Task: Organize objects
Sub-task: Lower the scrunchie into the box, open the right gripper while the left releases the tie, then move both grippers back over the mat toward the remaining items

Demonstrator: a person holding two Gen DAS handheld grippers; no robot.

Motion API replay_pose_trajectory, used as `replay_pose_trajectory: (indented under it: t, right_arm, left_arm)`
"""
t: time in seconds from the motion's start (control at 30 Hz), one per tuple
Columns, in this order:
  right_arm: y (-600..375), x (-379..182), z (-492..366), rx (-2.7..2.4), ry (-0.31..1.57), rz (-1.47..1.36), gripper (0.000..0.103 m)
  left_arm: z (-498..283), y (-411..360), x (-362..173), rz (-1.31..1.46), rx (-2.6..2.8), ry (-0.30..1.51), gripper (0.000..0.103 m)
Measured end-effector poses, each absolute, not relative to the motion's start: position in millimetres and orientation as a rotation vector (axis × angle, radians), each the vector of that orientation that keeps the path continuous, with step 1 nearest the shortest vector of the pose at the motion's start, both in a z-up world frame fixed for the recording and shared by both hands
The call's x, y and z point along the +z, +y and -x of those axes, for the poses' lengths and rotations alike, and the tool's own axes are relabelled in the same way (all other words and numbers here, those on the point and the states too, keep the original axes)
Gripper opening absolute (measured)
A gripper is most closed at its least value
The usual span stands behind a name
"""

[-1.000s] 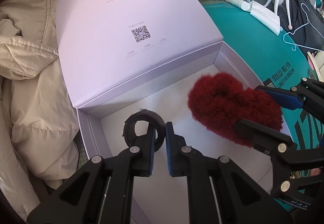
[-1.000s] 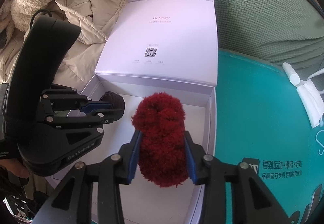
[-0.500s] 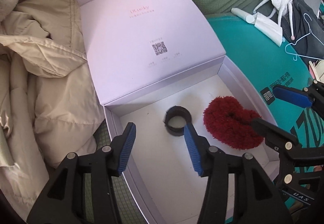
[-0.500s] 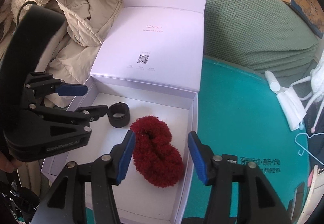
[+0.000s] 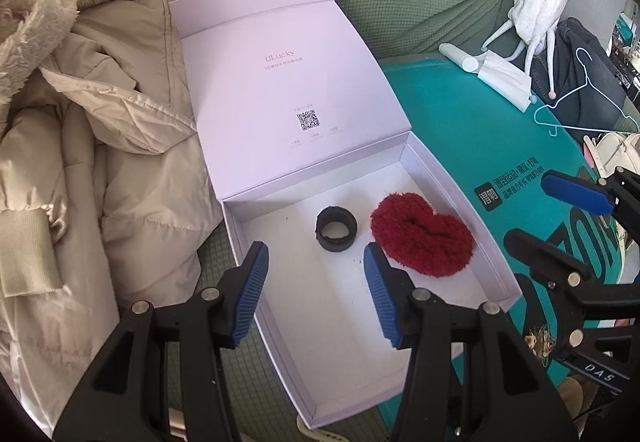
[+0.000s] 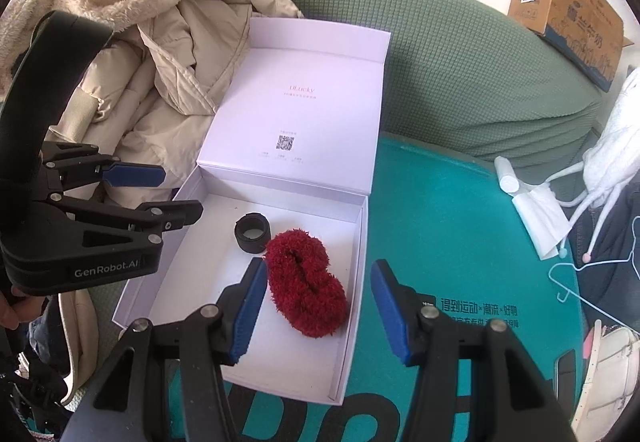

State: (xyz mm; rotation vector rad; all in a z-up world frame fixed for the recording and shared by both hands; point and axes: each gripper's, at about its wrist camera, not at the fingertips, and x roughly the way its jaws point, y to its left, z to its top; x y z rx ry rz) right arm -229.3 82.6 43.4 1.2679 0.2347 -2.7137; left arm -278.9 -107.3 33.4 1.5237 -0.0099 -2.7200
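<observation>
Hovering over open white box (image 5: pixel 496 274), both grippers empty. L gripper (image 5: pixel 312 294) sits above box's near-left part, fingers (image 5: pixel 252 290) about half spread, nothing btwn them; box floor shows in the gap. R gripper (image 6: pixel 316 306) is above box's right side, fingers (image 6: pixel 390 306) also about half spread, not touching anything; red scrunchie (image 6: pixel 306 278) shows thru the gap, lying flat on box floor well below. In right wrist view, L gripper (image 6: pixel 160 190) shows from the side at left edge of box, blue pads apart.

Inside box: black band (image 5: pixel 337 228) standing as a small ring near the back wall, red scrunchie (image 5: pixel 422 240) just beside it to the right, a narrow gap btwn them in left view; in right view black band (image 6: pixel 252 232) looks nearly touching it. Rest of box floor bare.

Box lid (image 5: pixel 288 90) is flipped back, resting against beige coat (image 5: pixel 100 146) and green sofa (image 5: pixel 404 2). Box sits partly on teal mat (image 6: pixel 448 242). On mat's far side: white tube (image 6: pixel 506 176), tissue (image 6: pixel 540 214), light-blue hanger (image 6: pixel 576 274). Cardboard box (image 6: pixel 560 14) behind sofa.
</observation>
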Motion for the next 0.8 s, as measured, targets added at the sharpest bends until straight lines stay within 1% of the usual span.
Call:
replay_pose_trajectory:
  t: [0.1,0.17,0.2,0.27,0.47,0.63,0.8]
  right_arm:
    - [84,53,219,-2.728,0.219,-1.254,0.054]
    - [84,58,213,-2.736,0.223,-1.237,0.055]
    - [84,61,208,-2.741,0.227,-1.228,0.056]
    - [84,67,200,-2.75,0.23,-1.21,0.059]
    - [86,83,175,-2.766,0.218,-1.158,0.059]
    - [89,94,150,-2.781,0.211,-1.113,0.062]
    - [93,101,128,-2.792,0.202,-1.099,0.062]
  left_arm:
    - [265,-104,48,-1.489,-2.74,-0.021,0.048]
    - [256,-102,57,-1.48,-2.751,-0.017,0.05]
    - [252,-102,61,-1.49,-2.749,-0.003,0.052]
    - [243,-102,69,-1.502,-2.749,0.032,0.052]
    - [213,-95,89,-1.477,-2.766,0.053,0.055]
    - [186,-84,104,-1.436,-2.785,0.023,0.057]
    - [158,-71,112,-1.423,-2.803,0.01,0.059]
